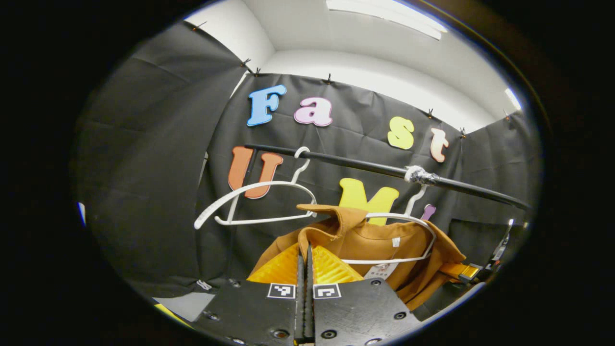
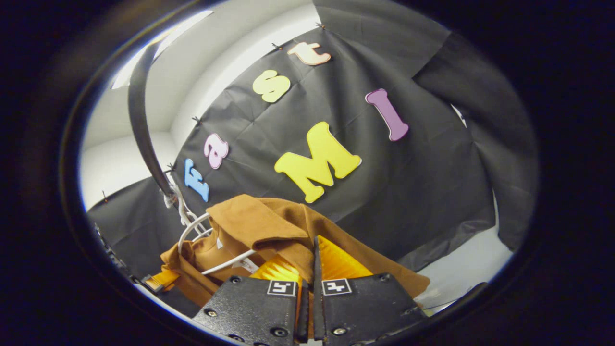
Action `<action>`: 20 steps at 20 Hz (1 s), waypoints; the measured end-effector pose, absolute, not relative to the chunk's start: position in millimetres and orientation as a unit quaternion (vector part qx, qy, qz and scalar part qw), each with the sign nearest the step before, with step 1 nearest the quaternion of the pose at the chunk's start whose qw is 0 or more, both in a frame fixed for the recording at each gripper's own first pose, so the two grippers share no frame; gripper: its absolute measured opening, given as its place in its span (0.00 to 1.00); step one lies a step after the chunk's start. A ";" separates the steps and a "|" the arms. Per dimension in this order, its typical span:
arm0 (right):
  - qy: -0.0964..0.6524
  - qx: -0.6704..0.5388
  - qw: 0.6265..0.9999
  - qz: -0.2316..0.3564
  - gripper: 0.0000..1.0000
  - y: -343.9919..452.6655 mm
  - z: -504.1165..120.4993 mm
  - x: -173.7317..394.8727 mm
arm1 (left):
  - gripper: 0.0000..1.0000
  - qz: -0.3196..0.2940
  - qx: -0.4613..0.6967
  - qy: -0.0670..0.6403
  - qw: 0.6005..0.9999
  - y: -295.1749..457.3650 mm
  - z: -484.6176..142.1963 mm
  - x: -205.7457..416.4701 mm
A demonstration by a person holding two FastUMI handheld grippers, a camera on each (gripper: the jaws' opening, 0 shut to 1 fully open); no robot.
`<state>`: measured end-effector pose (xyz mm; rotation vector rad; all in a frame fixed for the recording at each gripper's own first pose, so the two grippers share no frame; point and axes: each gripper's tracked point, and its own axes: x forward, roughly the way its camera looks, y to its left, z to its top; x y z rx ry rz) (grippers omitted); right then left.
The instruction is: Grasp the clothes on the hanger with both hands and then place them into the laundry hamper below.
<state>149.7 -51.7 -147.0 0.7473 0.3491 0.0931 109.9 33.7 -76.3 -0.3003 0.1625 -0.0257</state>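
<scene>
The brown cloth jacket (image 1: pixel 379 240) hangs on the far white wire hanger (image 1: pixel 408 226) under the black rail (image 1: pixel 365 166). Left gripper (image 1: pixel 304 262) and right gripper (image 2: pixel 307 262) apparently pinch its shoulders, jaws closed, for lifting clear.

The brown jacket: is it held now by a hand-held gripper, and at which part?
Both hold the brown jacket. The left hand-held gripper is shut on one shoulder edge, and the right hand-held gripper on the other, below the collar. It hangs on its white hanger.
</scene>
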 end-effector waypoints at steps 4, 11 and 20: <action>0.167 0.406 0.896 0.063 0.05 -49.5 -134.1 152.8 | 0.06 -0.006 -0.156 0.070 0.985 51.5 -67.6 113.5; 0.138 0.439 0.886 0.049 0.05 -70.6 -124.0 176.9 | 0.05 0.014 -0.153 0.051 0.987 78.0 -53.4 130.5; 0.150 0.515 0.839 0.088 0.05 -72.2 -139.8 216.1 | 0.05 0.002 -0.179 0.065 0.982 93.4 -64.9 147.1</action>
